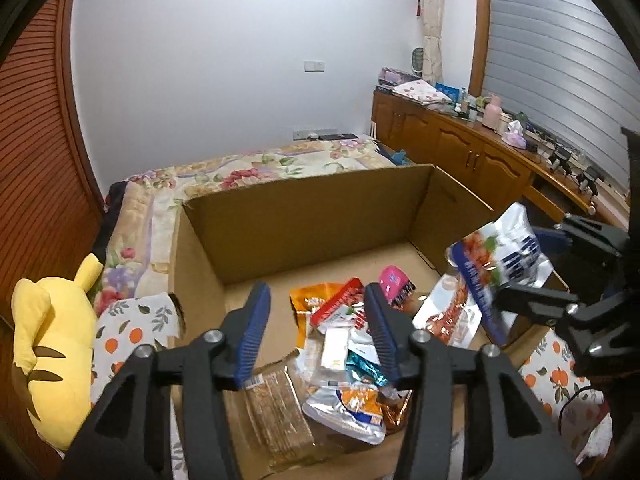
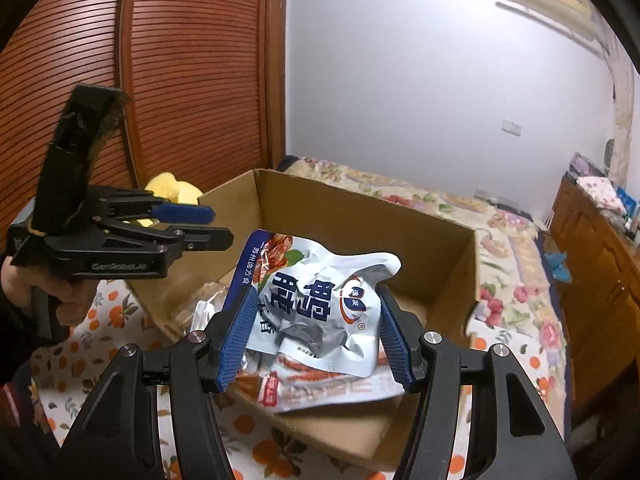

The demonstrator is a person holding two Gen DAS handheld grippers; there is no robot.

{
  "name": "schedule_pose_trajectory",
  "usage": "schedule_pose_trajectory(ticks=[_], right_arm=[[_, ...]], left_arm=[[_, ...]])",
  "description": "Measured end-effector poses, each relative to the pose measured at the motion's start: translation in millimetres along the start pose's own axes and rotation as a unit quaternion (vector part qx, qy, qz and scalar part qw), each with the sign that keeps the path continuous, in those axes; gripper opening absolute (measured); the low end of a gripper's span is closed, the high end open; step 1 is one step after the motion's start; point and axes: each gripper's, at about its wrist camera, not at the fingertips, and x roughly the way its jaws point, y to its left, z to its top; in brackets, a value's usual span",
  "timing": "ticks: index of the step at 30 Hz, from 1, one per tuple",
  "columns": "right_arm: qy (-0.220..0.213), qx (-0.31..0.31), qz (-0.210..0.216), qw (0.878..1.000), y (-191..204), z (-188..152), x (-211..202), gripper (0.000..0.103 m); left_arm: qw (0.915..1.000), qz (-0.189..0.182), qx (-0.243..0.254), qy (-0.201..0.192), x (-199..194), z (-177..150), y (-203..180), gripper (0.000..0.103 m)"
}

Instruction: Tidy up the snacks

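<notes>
Foil of the white-and-blue snack pouch (image 2: 320,312) looks light, crinkly and slick, so I judge it best pinched across its crumpled middle or a sealed edge, and that is where the right gripper (image 2: 316,336) clamps it, jaws partly apart, above the near right corner of the cardboard box (image 1: 304,216). Inside the box lie a clear-wrapped stack of brown biscuits (image 1: 276,412), an orange packet (image 1: 316,300), a pink pack (image 1: 394,280) and other loose pouches. Over them, the left gripper (image 1: 316,336) is partly open and empty.
</notes>
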Motion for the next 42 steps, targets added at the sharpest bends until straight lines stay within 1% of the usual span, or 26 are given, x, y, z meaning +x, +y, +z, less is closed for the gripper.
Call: schedule_pose_trajectory(ticks=[6,14,17,19,21,22,24,29,32,34,38,39,40,42], right_arm=[[0.023,0.006,0.008,1.0,0,8,24,0.061],[0.063,0.022,0.02,0.998,-1,9,51,0.062],[0.071,0.032,0.025,0.997,-3,9,53,0.063],[0.07,0.034,0.025,0.997,-5,11,52,0.061],[0.072,0.034,0.021,0.997,-5,12,54,0.062],[0.073,0.034,0.018,0.997,-5,12,53,0.066],[0.069,0.037,0.018,0.997,-4,13,52,0.066],[0.056,0.05,0.017,0.997,-6,11,42,0.066],[0.046,0.068,0.02,0.996,-11,8,33,0.066],[0.041,0.075,0.017,0.996,-13,5,25,0.066],[0.021,0.077,0.0,0.997,-12,1,1,0.067],[0.014,0.078,-0.004,0.997,-11,0,-6,0.068],[0.009,0.078,-0.006,0.997,-10,0,-12,0.072],[-0.002,0.074,-0.014,0.997,-7,-1,-25,0.074]], left_arm=[[0.9999,0.008,-0.007,-0.006,-1,1,5,0.05],[0.9998,0.016,-0.011,-0.009,-1,-2,10,0.052],[0.9998,0.015,-0.011,-0.008,-1,-3,10,0.054],[0.9998,0.016,-0.012,-0.008,-2,-3,11,0.056],[0.9998,0.014,-0.014,-0.009,-3,-3,9,0.063],[0.9997,0.014,-0.015,-0.01,-3,-4,9,0.066],[0.9997,0.015,-0.014,-0.015,-5,-5,8,0.071],[0.9993,0.023,-0.014,-0.025,-14,-7,3,0.072],[0.9993,0.021,-0.02,-0.025,-20,-9,1,0.074],[0.9992,0.017,-0.026,-0.026,-26,-10,-1,0.078],[0.9989,0.026,-0.021,-0.034,-41,-12,-14,0.079],[0.9988,0.028,-0.018,-0.036,-45,-13,-16,0.079],[0.9986,0.03,-0.016,-0.04,-50,-14,-20,0.079],[0.9982,0.032,-0.013,-0.049,-60,-17,-27,0.079]])
